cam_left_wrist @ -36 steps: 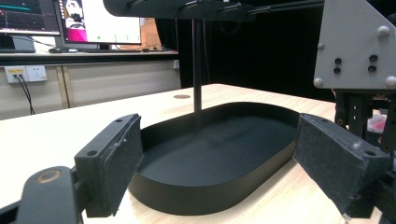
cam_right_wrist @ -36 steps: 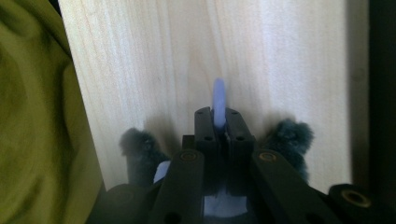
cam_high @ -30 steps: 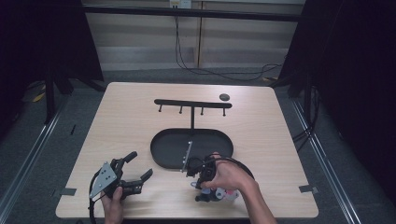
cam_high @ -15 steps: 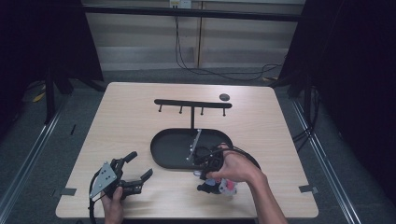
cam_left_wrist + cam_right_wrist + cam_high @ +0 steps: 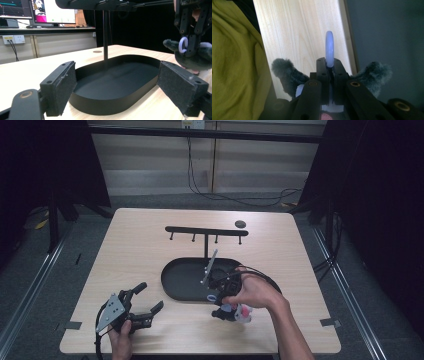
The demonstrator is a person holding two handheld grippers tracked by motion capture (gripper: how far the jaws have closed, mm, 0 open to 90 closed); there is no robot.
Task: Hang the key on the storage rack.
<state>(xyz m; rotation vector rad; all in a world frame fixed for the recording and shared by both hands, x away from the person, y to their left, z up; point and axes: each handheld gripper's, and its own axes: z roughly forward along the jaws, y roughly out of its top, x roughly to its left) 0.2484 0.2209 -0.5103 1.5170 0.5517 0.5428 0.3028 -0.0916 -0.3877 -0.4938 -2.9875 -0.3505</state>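
At the near edge of the wooden table (image 5: pixel 140 245), the left gripper (image 5: pixel 145 306) sits low in the person's left hand, its 2 padded jaws spread wide with nothing between them; in the left gripper view those black pads frame the black oval tray (image 5: pixel 117 82) lying just ahead on the tabletop. To the right and a little farther in, the right gripper (image 5: pixel 229 312) is pinched tight on the pale lilac ring (image 5: pixel 329 51) of a fluffy grey plush keychain (image 5: pixel 239 312), the 2 jaws pressed together with the ring standing up on edge between their tips. In the right gripper view the ring pokes above the closed jaws and 2 furry grey ears (image 5: pixel 287 75) flare out to either side, with the table's near edge and the dark floor below. From the left gripper view the toy hangs from the ring under the right gripper, clear of the tabletop and just beside the tray's right rim. In the high view the plush shows grey, white and a touch of pink under the right hand (image 5: pixel 252 292), near the tray's front right corner. Beyond it, a thin post rises from the tray and carries a black hanging rack (image 5: pixel 206 231) with 4 small hooks on its crossbar. Farthest back, a small dark disc (image 5: pixel 240 224) lies on the table behind the bar's right end.
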